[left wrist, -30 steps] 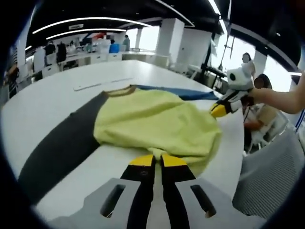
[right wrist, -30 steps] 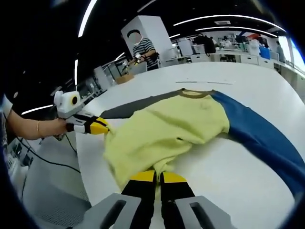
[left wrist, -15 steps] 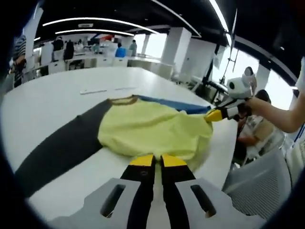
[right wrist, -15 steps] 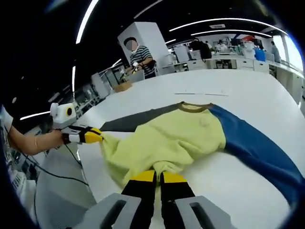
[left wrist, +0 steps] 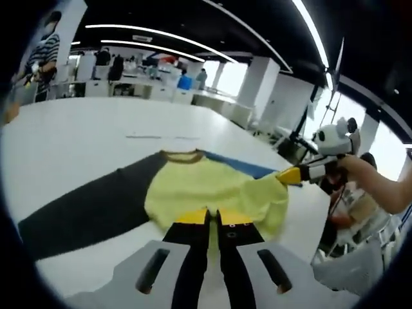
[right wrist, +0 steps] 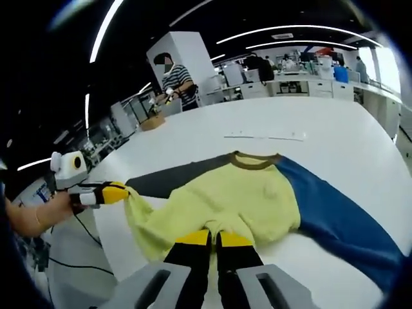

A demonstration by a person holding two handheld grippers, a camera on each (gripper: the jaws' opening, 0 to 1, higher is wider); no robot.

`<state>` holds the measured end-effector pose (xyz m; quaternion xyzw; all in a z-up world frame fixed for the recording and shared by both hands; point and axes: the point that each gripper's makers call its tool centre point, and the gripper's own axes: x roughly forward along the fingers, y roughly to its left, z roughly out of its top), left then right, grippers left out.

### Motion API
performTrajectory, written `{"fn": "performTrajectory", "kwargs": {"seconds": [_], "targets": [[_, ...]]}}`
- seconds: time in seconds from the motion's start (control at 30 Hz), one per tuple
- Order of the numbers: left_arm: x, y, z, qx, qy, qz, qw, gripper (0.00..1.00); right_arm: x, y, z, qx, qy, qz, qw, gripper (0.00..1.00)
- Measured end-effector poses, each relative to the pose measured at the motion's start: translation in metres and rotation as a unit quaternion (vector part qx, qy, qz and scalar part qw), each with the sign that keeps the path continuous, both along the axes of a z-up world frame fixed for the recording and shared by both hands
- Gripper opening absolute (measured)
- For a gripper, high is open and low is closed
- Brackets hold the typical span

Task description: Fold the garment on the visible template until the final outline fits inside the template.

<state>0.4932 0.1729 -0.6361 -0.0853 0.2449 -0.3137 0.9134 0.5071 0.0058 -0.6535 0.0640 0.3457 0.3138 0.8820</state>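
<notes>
A long-sleeved garment (left wrist: 193, 187) (right wrist: 238, 193) lies on the white table (left wrist: 77, 141) (right wrist: 360, 129). It has a yellow body, a brown collar (left wrist: 182, 156), a dark grey sleeve (left wrist: 84, 206) (right wrist: 167, 180) and a blue sleeve (right wrist: 335, 215). My left gripper (left wrist: 207, 217) is shut on the yellow hem at one corner; from the right gripper view it (right wrist: 119, 192) holds that corner raised at the left. My right gripper (right wrist: 215, 237) is shut on the hem's other corner, and it enters the left gripper view (left wrist: 290, 176) from the right. The hem hangs stretched between them.
A thin pale strip (left wrist: 158, 136) (right wrist: 264, 136) lies on the table beyond the collar. A person in a striped shirt (right wrist: 172, 84) stands at a far desk. The table's near edge runs under the hem. Cables (right wrist: 77, 264) trail on the floor.
Both grippers have risen and drawn back with the hem, so the yellow body hangs off the table more. The sleeves stay flat on the table.
</notes>
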Motion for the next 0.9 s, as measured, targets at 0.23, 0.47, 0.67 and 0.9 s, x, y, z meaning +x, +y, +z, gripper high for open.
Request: {"fn": "performTrajectory", "kwargs": {"seconds": [0.23,0.47,0.67,0.9], "targets": [[0.024,0.017,-0.005,0.019,-0.007,0.054,0.9983,0.02,0.026,0.006,-0.016,-0.014,0.025,-0.023,0.9993,0.0],[0.044,0.033,-0.013,0.027,-0.002,0.096,0.995,0.01,0.055,0.014,-0.032,-0.032,0.045,-0.043,0.9975,0.0],[0.057,0.041,-0.022,0.042,0.002,0.113,0.9927,0.01,0.07,0.019,-0.048,-0.036,0.065,-0.055,0.9957,0.0],[0.068,0.056,-0.041,0.069,0.019,0.134,0.9884,0.01,0.082,0.017,-0.066,-0.046,0.089,-0.07,0.9925,0.0]]}}
